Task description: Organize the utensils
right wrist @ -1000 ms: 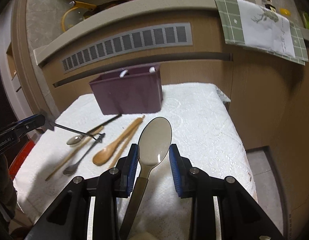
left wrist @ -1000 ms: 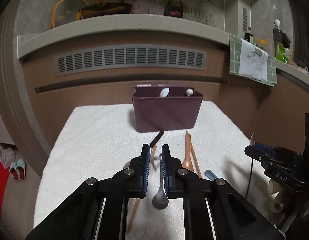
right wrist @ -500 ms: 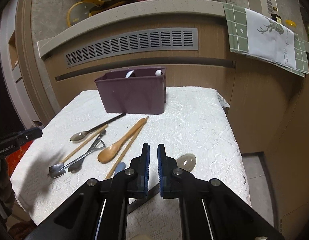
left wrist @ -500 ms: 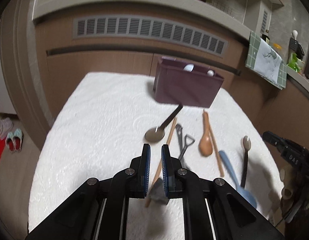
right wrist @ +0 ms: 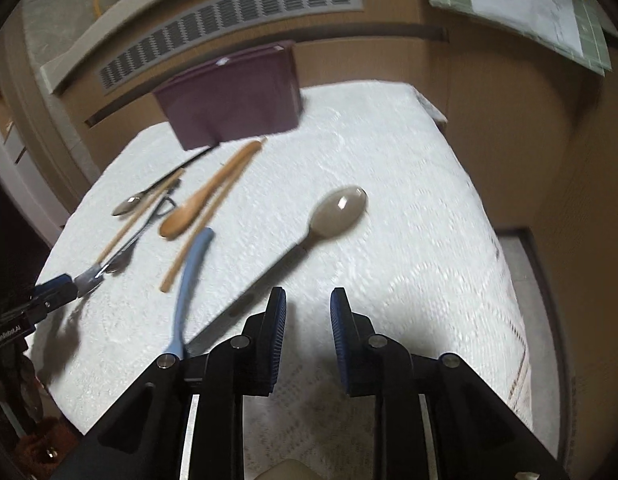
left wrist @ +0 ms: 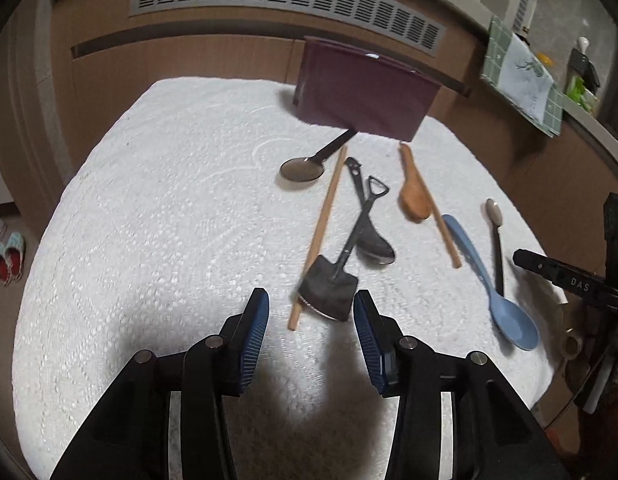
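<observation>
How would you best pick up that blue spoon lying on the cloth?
Grip the blue spoon at mid-handle, coming from above with the pads across its width. It lies flat; the handle is narrow and clear there, while its tip nears a chopstick and the bowl is wide.

We see dim, warm indoor light from above; the white cloth point(left wrist: 157, 208) is brightest, with soft dark shadows pooled under the near edge. Fisheye curvature bends the vent grille point(left wrist: 285, 4), corners vignette black, and motion blur smears the right-wrist view.
</observation>
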A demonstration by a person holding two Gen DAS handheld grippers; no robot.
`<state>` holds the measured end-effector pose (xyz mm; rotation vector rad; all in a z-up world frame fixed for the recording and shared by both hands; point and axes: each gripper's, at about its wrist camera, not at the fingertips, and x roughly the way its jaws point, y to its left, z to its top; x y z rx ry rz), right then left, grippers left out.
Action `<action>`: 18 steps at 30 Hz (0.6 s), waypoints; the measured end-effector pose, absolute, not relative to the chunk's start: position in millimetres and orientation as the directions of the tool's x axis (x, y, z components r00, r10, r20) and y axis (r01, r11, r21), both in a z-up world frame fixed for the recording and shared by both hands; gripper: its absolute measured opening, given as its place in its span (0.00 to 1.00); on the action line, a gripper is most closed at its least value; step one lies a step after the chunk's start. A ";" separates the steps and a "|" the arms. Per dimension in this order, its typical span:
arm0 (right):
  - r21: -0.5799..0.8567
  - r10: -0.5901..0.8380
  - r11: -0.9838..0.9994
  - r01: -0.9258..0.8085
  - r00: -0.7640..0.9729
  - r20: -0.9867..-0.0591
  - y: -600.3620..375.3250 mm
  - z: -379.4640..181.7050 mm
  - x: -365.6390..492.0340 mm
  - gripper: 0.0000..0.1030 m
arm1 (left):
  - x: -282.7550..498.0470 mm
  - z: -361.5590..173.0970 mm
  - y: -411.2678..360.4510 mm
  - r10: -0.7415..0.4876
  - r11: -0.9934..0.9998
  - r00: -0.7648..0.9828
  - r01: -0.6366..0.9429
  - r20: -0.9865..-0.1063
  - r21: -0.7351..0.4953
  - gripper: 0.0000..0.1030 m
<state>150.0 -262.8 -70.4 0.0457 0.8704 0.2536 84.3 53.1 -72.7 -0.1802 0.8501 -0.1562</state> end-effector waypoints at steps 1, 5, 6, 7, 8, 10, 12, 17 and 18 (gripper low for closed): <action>0.165 0.241 0.970 -0.179 0.601 -0.763 -265.0 -74.4 155.1 0.21 | 83.9 -74.4 53.2 -0.208 0.973 0.647 0.063 -0.733 -0.220 0.44; 0.205 0.246 0.969 -0.136 0.596 -0.765 -263.0 -75.6 174.9 0.27 | 81.8 -75.8 52.0 -0.199 0.976 0.649 0.062 -0.734 -0.210 0.44; 0.215 0.246 0.969 -0.124 0.597 -0.764 -260.2 -75.5 183.4 0.31 | 81.3 -75.7 52.9 -0.201 0.975 0.650 0.061 -0.733 -0.214 0.44; 0.220 0.247 0.968 -0.119 0.599 -0.762 -258.1 -74.8 188.3 0.33 | 80.8 -75.8 53.3 -0.204 0.974 0.651 0.060 -0.731 -0.218 0.44; 0.227 0.253 0.967 -0.119 0.589 -0.768 -253.6 -75.7 197.7 0.35 | 80.7 -75.9 53.4 -0.206 0.973 0.652 0.060 -0.729 -0.221 0.44; 0.204 0.235 0.972 -0.121 0.593 -0.770 -243.7 -75.1 210.3 0.38 | 79.0 -76.5 54.5 -0.209 0.972 0.656 0.059 -0.725 -0.228 0.44; 0.153 0.196 0.981 -0.123 0.599 -0.776 -233.9 -75.0 221.3 0.38 | 77.4 -76.7 55.0 -0.211 0.971 0.661 0.058 -0.720 -0.232 0.44; -0.005 0.083 0.990 -0.140 0.619 -0.781 -208.6 -77.9 241.8 0.43 | 74.8 -77.4 53.2 -0.205 0.973 0.666 0.062 -0.718 -0.221 0.44; -0.027 0.070 0.989 -0.146 0.621 -0.781 -204.3 -77.9 244.7 0.41 | 74.5 -77.5 52.3 -0.200 0.975 0.667 0.061 -0.717 -0.215 0.44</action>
